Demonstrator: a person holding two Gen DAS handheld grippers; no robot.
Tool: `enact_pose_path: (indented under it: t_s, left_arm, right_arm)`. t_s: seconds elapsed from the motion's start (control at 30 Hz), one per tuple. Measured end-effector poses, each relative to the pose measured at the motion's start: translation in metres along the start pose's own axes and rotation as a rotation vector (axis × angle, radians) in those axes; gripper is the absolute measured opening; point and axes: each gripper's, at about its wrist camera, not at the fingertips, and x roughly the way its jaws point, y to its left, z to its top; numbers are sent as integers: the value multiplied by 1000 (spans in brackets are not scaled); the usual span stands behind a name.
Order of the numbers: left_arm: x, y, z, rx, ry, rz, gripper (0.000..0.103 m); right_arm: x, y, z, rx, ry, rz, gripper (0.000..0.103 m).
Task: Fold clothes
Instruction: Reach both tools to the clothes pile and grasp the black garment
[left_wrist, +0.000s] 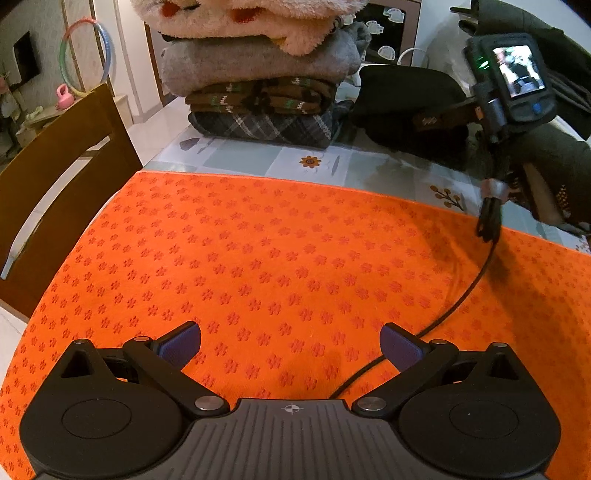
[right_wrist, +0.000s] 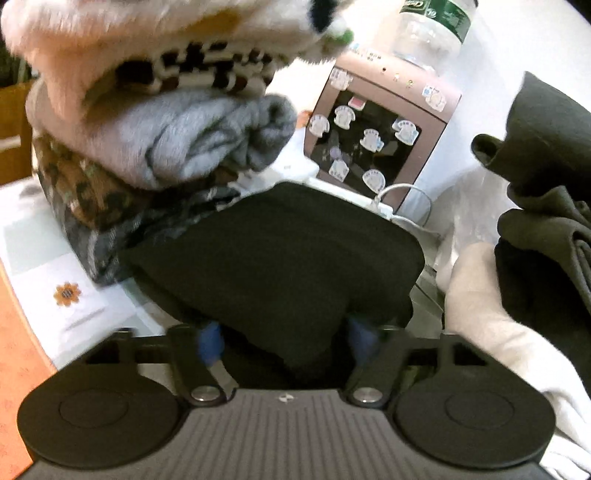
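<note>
Clothes were what I was after: a black garment (right_wrist: 273, 251) lay bunched just ahead of my right gripper (right_wrist: 286, 343), its near edge reaching in between my blue pads (right_wrist: 210, 343). My jaws stood about half wide around that fold; the picture was too blurred for me to tell whether the pads already pressed on the cloth. I judged I had gone in low at the hem so I could drag the piece off the heap and onto the work surface.

To the left of that gripper and above it rose a stack of folded clothes (right_wrist: 147, 140), a fluffy cream piece on top, grey fleece under it, patterned knits below. I took these for finished work, set far back to keep the folding space free. More dark clothing (right_wrist: 546, 221) hung to its right.

My left gripper (left_wrist: 290, 349) hovered with jaws spread wide and nothing between them, over an orange mat (left_wrist: 295, 258) that lay bare ahead of it, presumably ready to receive the cloth. I saw no basket or bin anywhere.
</note>
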Motion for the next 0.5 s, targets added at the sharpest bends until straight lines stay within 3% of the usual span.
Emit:
enact_pose_path:
  t_s: [0.07,0.13,0.33,0.5]
  left_arm:
    - [2,-2,1,11,-15,6,103]
    - [3,-5,2,27,-35,15,102]
    - [-1,-13,8,82,-111,43,99]
    - [-14,-24,11,162,-190,54,96]
  right_arm:
    - [-9,-11,3,39,-18,36,34]
    - [-22,-21,8,75,-46,63,29]
    - [-89,-38,28,121,-157,134,25]
    - [-172,-50,34,166,-190,262,23]
